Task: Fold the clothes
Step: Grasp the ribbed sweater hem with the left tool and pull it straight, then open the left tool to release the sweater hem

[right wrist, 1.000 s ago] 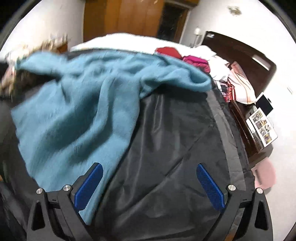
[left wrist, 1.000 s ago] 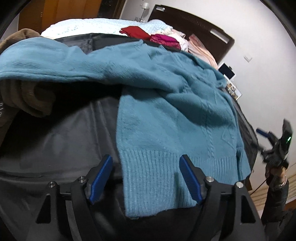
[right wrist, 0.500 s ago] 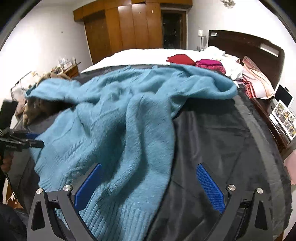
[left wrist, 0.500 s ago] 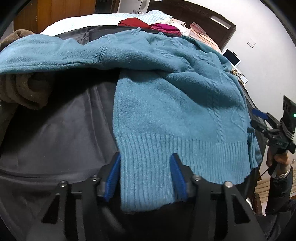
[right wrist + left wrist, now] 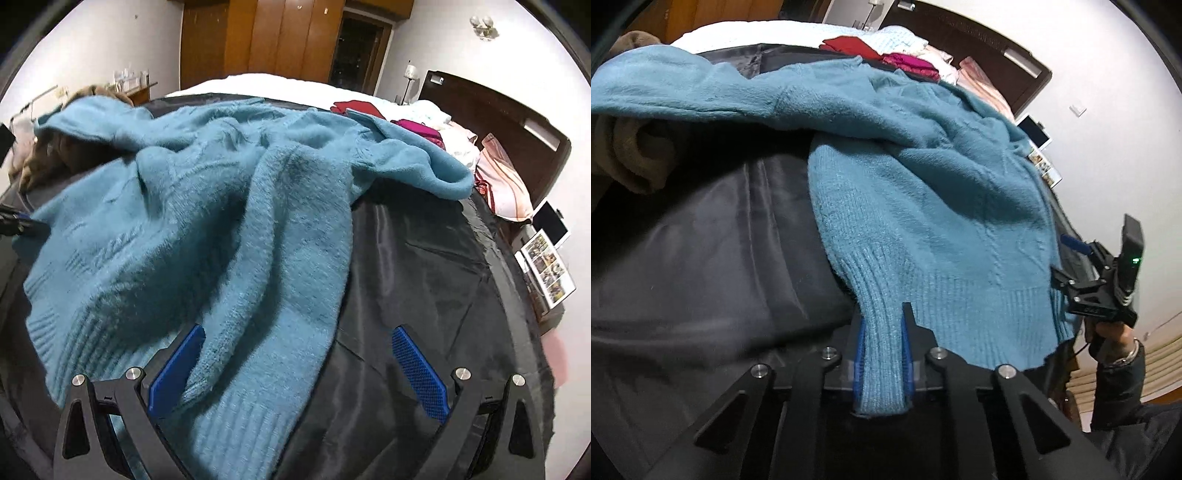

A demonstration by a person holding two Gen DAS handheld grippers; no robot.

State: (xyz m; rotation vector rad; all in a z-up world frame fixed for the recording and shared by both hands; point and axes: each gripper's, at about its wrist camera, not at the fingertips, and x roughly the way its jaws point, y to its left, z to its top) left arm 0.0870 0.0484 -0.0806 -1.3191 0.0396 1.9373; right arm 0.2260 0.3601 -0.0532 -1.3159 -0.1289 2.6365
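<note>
Since a second ago left tongs (image 5: 882, 354) have been closing, blue pads (image 5: 905, 354) now clamped on the ribbed hem of the teal knit sweater (image 5: 923, 192), a pinch of hem bunched between them. Right tongs (image 5: 295, 373) came lower and nearer the sweater; pads still wide apart, nothing gripped, sweater's hem corner lying between them over the left pad side. Sweater is spread rumpled on a dark grey sheet (image 5: 424, 266) covering the bed, one sleeve thrown out toward the headboard (image 5: 491, 107) side, other sleeve over a brown garment (image 5: 631, 155) at the opposite edge. Beyond the sweater: red folded item (image 5: 354, 107), magenta item (image 5: 421, 129), pale pink cloth (image 5: 502, 173). From left wrist view, right tongs sit at the sweater's far hem edge, a hand (image 5: 1115, 336) holding the handle.
</note>
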